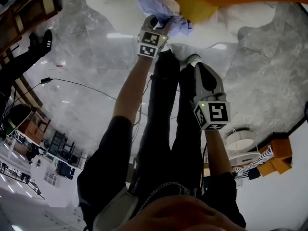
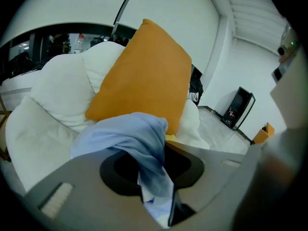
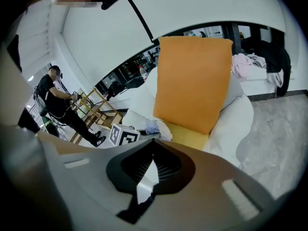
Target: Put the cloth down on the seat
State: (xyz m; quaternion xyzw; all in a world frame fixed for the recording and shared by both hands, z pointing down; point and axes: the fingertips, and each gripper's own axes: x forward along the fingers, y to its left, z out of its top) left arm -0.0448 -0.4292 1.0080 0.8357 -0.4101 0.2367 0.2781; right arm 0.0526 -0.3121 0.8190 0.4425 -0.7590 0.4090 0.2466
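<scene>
A pale blue cloth hangs bunched from my left gripper, which is shut on it just in front of the seat. In the left gripper view the cloth runs down between the jaws, with the orange back cushion and the white padded seat right behind it. My right gripper hangs lower and to the right, over the floor. Its jaws meet with nothing between them. The right gripper view shows the orange cushion, a yellow seat pad and the cloth beside the left gripper's marker cube.
The floor is grey marble, with a black cable across it. A person in black stands by wooden racks at the left. Pink clothes lie behind the seat. A black device stands by the far wall.
</scene>
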